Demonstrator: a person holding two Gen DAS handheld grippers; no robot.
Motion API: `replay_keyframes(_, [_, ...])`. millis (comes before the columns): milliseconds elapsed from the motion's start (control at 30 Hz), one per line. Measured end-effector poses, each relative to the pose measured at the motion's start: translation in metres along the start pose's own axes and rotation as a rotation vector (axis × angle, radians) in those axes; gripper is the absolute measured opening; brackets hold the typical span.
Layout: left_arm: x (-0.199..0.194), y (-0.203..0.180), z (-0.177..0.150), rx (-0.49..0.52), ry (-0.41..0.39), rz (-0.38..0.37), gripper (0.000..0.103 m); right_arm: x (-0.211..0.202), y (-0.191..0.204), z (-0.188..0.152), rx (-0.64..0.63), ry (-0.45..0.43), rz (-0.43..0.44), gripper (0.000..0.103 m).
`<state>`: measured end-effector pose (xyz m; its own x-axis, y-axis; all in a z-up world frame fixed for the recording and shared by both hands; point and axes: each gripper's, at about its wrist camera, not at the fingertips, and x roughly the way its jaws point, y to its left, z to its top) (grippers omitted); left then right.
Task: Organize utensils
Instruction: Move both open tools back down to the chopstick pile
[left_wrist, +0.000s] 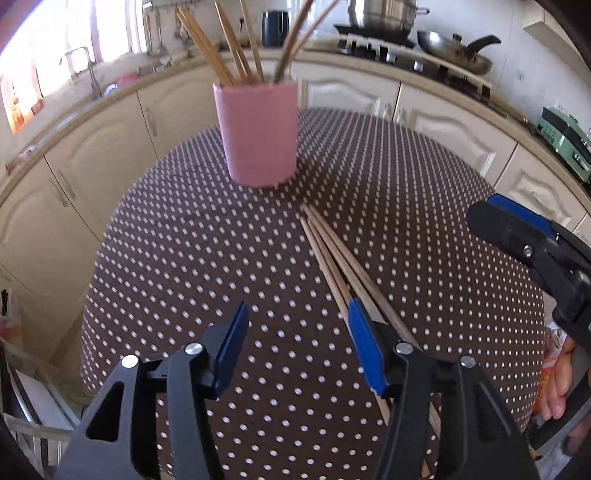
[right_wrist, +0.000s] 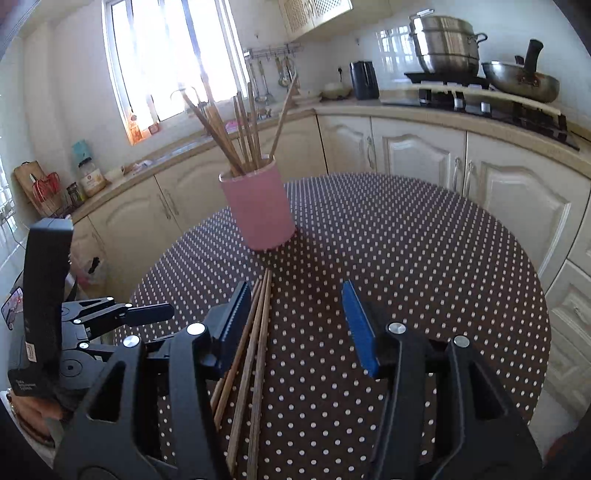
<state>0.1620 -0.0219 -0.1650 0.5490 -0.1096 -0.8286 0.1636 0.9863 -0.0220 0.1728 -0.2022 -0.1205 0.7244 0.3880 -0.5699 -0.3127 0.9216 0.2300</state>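
Note:
A pink cup (left_wrist: 258, 133) stands upright on the polka-dot table (left_wrist: 184, 258) and holds several wooden chopsticks (left_wrist: 229, 51); it also shows in the right wrist view (right_wrist: 256, 206). Several loose chopsticks (left_wrist: 332, 254) lie flat in a bundle on the table in front of the cup, also in the right wrist view (right_wrist: 255, 347). My left gripper (left_wrist: 297, 325) is open and empty, its right finger over the bundle's near end. My right gripper (right_wrist: 293, 306) is open and empty, the bundle beside its left finger. The right gripper also shows at the right of the left view (left_wrist: 517, 236).
Cream kitchen cabinets (right_wrist: 413, 155) curve around the far side of the table. A stove with a steel pot (right_wrist: 445, 44) and a wok (right_wrist: 521, 81) is at the back right. A sink and window are at the back left. The left gripper's body (right_wrist: 48, 306) is at my left.

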Motion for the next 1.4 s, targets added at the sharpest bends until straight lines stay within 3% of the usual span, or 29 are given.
replay_keyframes(267, [0.022,-0.007,0.003,-0.002,0.113,0.013,0.056,0.008,-0.002,-0.008,-0.002,0.065,-0.006,0.055])
replay_keyframes(1033, [0.029,-0.020,0.012,0.012,0.134,0.034,0.056,0.015,-0.010,-0.007,0.007,0.107,-0.001,0.056])
replay_keyframes(1233, [0.034,-0.008,0.015,-0.026,0.142,-0.004,0.056,0.019,-0.003,0.001,-0.028,0.135,-0.010,0.056])
replay_keyframes(1400, [0.031,0.002,0.012,-0.034,0.148,0.009,0.056,0.026,-0.001,0.004,-0.044,0.177,-0.001,0.056])
